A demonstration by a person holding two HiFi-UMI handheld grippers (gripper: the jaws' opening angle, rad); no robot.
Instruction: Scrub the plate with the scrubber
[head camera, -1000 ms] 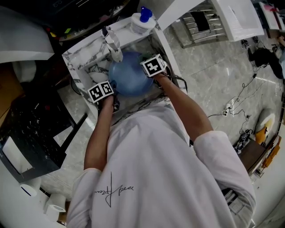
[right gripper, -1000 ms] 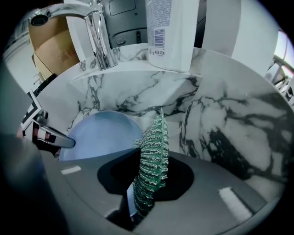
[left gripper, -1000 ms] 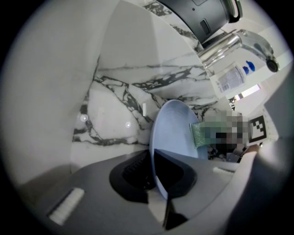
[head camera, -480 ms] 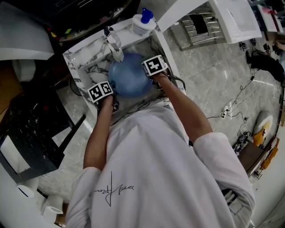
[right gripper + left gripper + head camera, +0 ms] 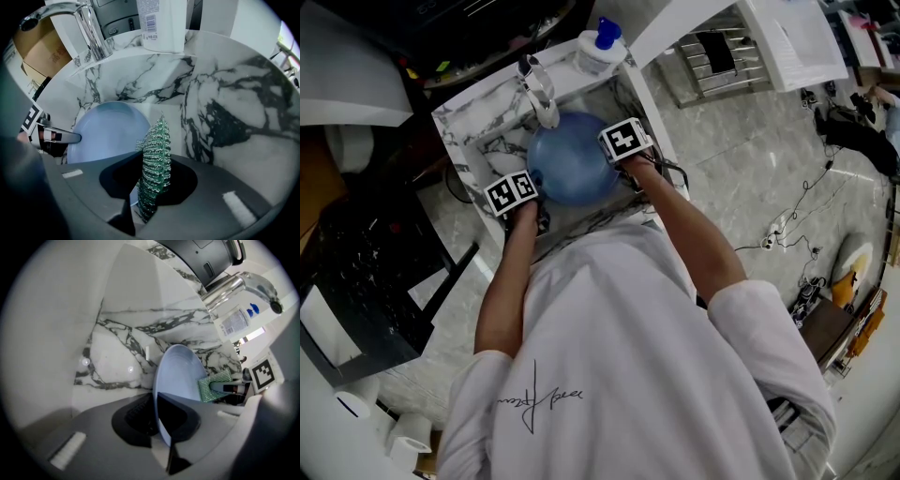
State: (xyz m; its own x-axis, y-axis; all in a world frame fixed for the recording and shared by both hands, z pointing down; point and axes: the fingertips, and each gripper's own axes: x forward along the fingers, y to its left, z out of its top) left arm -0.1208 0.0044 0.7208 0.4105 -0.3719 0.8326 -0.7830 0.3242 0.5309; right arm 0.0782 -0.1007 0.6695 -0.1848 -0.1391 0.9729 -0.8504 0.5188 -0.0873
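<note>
A light blue plate is held over the marble sink. My left gripper is shut on the plate's near rim, so the plate stands on edge. In the right gripper view the plate lies to the left of the green mesh scrubber. My right gripper is shut on that scrubber. From the left gripper view the scrubber rests against the plate's right side. In the head view the left gripper is at the plate's left, the right gripper at its right.
A chrome faucet arches over the sink's back edge; the faucet shows above the plate. A white soap bottle with a blue cap stands on the rim. A dark chair stands to the left; cables lie on the floor.
</note>
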